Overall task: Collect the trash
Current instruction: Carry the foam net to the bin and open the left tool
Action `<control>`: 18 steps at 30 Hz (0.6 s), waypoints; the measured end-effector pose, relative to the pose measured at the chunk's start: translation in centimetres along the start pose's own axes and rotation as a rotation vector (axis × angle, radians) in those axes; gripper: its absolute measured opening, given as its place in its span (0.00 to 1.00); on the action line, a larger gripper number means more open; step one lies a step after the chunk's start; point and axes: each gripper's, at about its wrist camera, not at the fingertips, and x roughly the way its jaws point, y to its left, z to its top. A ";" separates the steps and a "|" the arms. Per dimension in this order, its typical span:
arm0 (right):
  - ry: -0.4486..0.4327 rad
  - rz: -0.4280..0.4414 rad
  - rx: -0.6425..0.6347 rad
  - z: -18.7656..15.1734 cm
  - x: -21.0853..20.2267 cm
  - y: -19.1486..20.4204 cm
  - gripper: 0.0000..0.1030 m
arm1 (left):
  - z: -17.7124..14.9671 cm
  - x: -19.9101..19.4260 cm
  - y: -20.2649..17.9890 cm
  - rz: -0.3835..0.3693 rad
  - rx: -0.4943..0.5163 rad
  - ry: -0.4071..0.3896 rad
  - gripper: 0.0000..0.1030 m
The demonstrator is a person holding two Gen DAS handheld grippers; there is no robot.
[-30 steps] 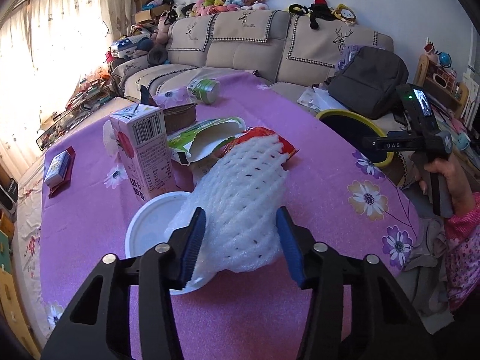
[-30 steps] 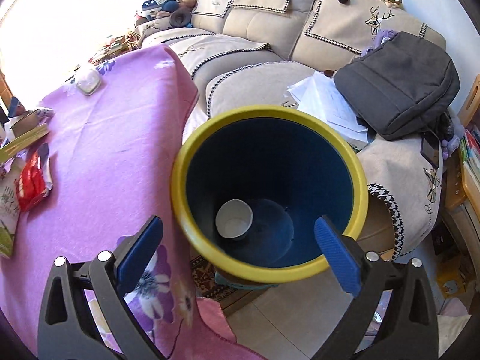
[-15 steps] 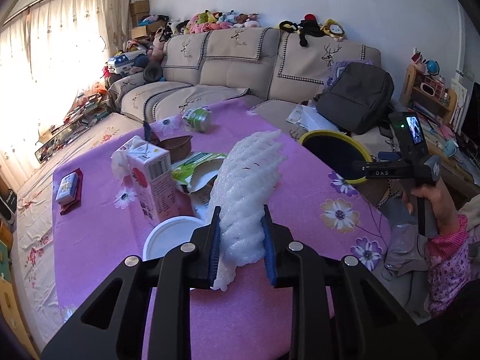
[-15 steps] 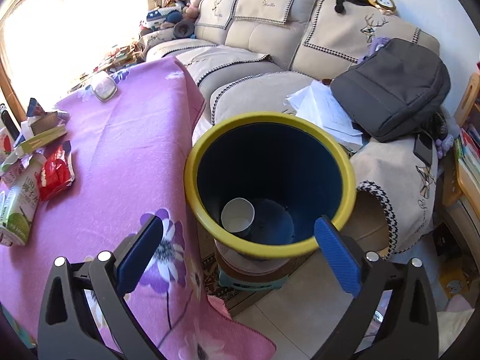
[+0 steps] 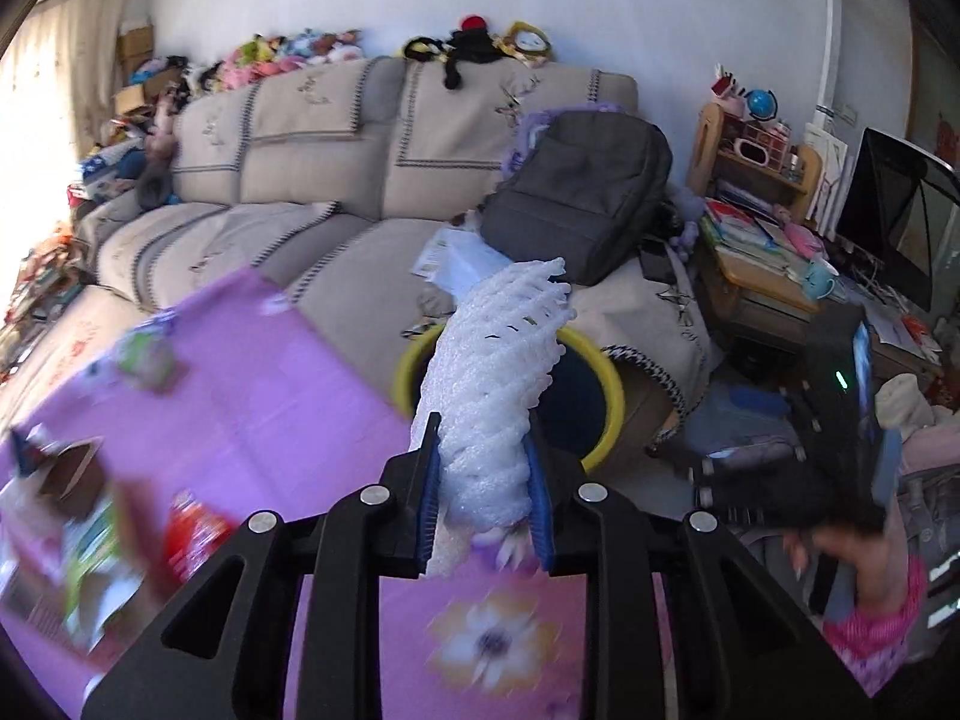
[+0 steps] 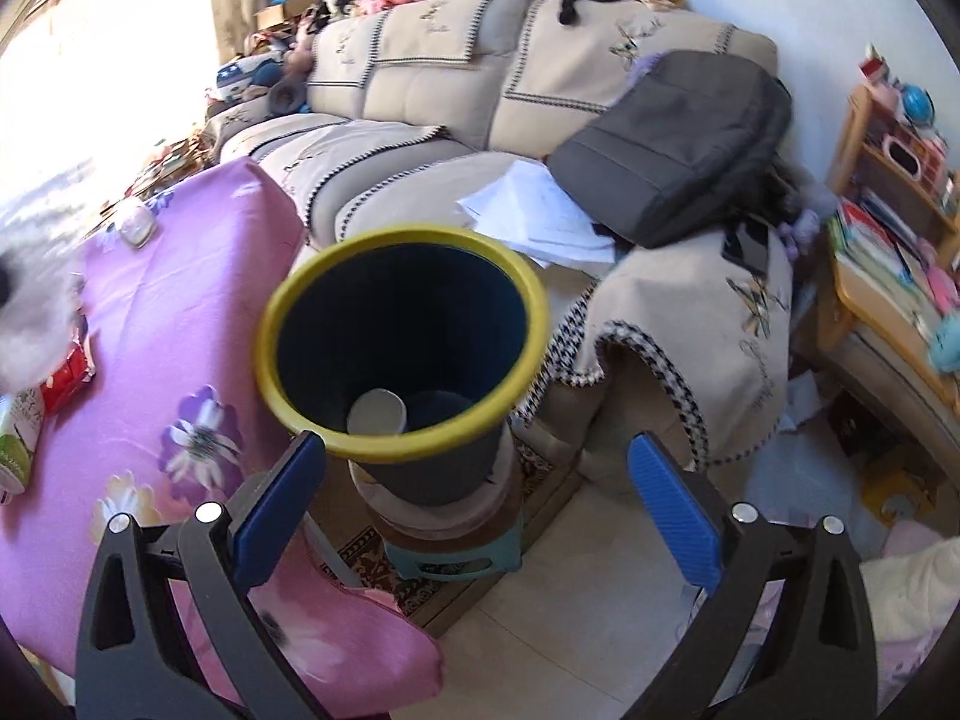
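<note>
Beyond the purple table (image 5: 288, 396), the left gripper (image 5: 483, 480) pinches white foam netting (image 5: 498, 372) before the yellow-rimmed bin (image 6: 402, 354) (a cup (image 6: 377, 413) inside); the right gripper (image 6: 474, 504) gapes empty.

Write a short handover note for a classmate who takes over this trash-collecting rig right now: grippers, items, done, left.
Left gripper: shut on the white foam fruit net, held above the table edge, facing the bin.
Right gripper: open, empty, facing the yellow-rimmed bin.
Done: a paper cup lies in the bin.
Left: drop the net in, then fetch the red wrapper and green packet from the purple tablecloth.
</note>
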 end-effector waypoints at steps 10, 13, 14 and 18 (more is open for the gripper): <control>0.074 -0.013 0.069 -2.5 1.7 -3.3 0.93 | 6.1 17.0 -3.1 -0.005 0.017 0.144 0.46; 0.083 -0.013 0.082 -2.9 1.9 -3.8 0.93 | 6.2 19.8 -3.1 0.008 -0.006 0.165 0.71; 0.085 -0.014 0.084 -3.0 2.0 -3.8 0.93 | 6.2 20.6 -3.1 0.019 -0.006 0.170 0.75; 0.086 -0.010 0.083 -3.2 1.9 -3.7 0.93 | 5.4 20.9 -2.3 0.018 -0.040 0.180 0.81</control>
